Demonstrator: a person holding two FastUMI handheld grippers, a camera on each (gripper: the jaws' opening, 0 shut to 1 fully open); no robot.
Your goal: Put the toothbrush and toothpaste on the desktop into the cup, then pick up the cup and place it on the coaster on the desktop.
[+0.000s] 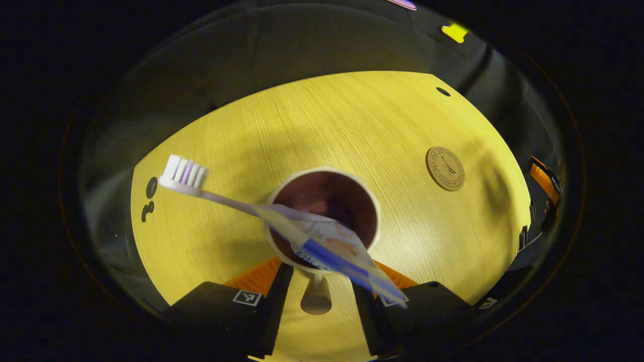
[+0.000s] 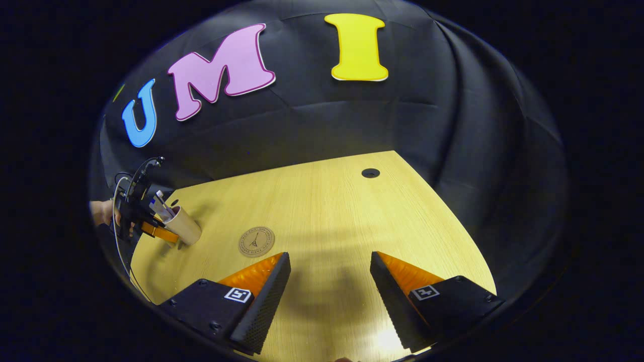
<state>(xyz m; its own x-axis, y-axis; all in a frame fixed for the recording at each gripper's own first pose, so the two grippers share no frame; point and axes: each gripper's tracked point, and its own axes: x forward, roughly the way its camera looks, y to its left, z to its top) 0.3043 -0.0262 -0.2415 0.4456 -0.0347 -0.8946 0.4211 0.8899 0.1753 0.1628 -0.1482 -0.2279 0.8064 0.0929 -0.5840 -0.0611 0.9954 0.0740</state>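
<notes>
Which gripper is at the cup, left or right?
The left gripper: its fingers straddle the cup holding the toothbrush and toothpaste. The right gripper hangs open over bare desktop, near the coaster.

The bench (image 2: pixel 327 211) is a pale wood-grain board, its grain running lengthwise away from the camera in the right gripper view. A small round dark hole (image 2: pixel 370 173) sits near its far edge; in the left gripper view that hole (image 1: pixel 443 91) lies toward the upper right of the board. Behind and around the bench hangs the black cloth wall (image 2: pixel 453 130), loosely draped, with soft folds and creases catching a dull sheen. The light is strong and warm, giving the wood a yellow cast. A bright glare spot (image 2: pixel 387 339) lies on the near part of the board, and soft grey shadows cross its middle.
</notes>
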